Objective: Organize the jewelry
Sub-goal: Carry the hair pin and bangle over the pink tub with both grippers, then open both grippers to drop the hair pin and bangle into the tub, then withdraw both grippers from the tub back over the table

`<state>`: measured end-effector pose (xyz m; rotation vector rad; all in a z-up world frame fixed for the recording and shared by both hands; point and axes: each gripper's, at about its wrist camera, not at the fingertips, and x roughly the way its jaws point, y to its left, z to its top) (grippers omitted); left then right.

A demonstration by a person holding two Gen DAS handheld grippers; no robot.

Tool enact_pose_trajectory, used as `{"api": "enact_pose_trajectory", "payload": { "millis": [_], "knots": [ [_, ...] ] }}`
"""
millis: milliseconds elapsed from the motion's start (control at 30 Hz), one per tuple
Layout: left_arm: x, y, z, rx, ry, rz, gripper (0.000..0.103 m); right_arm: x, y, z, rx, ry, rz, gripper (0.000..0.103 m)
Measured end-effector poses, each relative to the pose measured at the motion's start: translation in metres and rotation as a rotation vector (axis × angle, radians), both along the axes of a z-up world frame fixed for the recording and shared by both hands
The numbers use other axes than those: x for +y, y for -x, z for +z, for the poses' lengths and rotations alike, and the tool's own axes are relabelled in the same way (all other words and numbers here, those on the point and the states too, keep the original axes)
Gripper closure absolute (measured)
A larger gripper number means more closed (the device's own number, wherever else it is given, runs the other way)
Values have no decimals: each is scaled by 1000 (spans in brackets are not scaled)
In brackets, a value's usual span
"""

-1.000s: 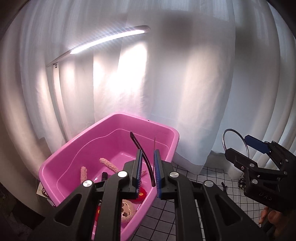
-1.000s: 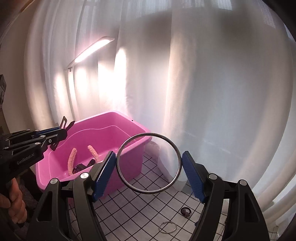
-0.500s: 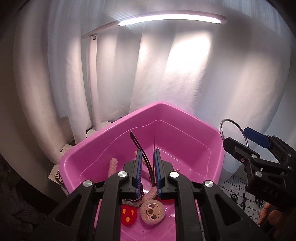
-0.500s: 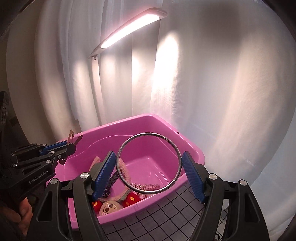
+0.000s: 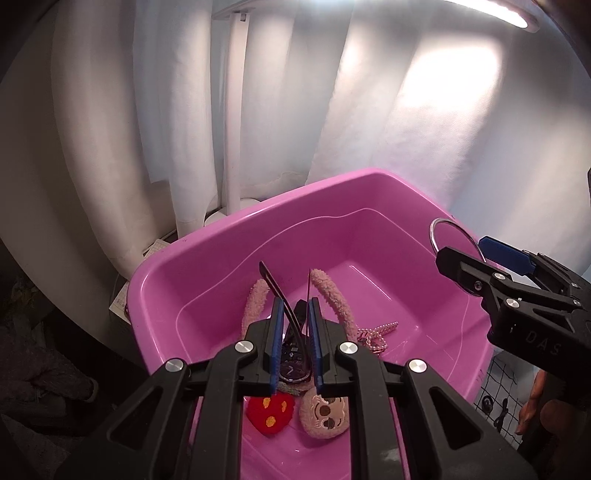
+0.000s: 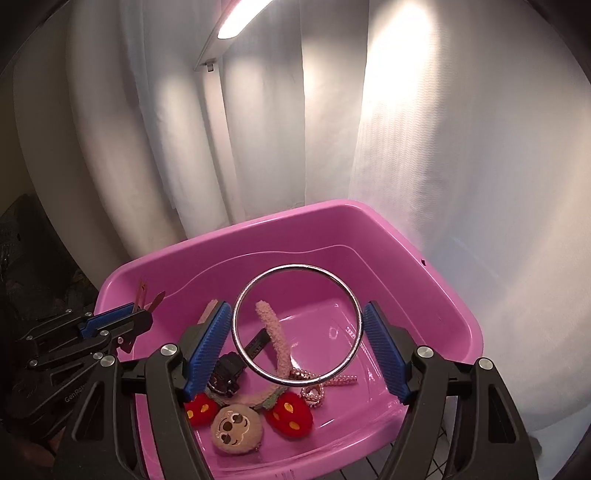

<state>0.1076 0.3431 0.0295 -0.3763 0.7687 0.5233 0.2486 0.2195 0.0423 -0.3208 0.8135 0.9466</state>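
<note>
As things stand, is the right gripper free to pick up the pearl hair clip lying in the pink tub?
Probably not yet. The right gripper is shut on a metal bangle, so its fingers are occupied, though nothing blocks the way down to the pearl hair clip in the pink tub.

We cannot identify the thin dark piece [image 5: 284, 310] pinched between narrow jaws. The watch [image 5: 293, 360] sits half-hidden behind gripper fingers, and the lamp [image 6: 240, 18] runs off the top edge.
</note>
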Motion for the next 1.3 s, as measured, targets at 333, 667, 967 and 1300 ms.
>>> {"api": "enact_pose_trajectory", "payload": {
  "millis": [333, 667, 967, 1300],
  "knots": [
    [20, -20, -27, 121, 123, 36, 88, 32, -39, -40, 179, 166, -17, 32],
    [19, -29, -37, 212, 118, 45, 65, 36, -59, -55, 235, 212, -73, 32],
    [15, -22, -25, 204, 59, 52, 19, 32, -62, -57, 271, 221, -98, 31],
    [12, -12, -24, 198, 54, 41, 13, 30, -53, -50, 261, 212, -102, 31]
  ]
}}
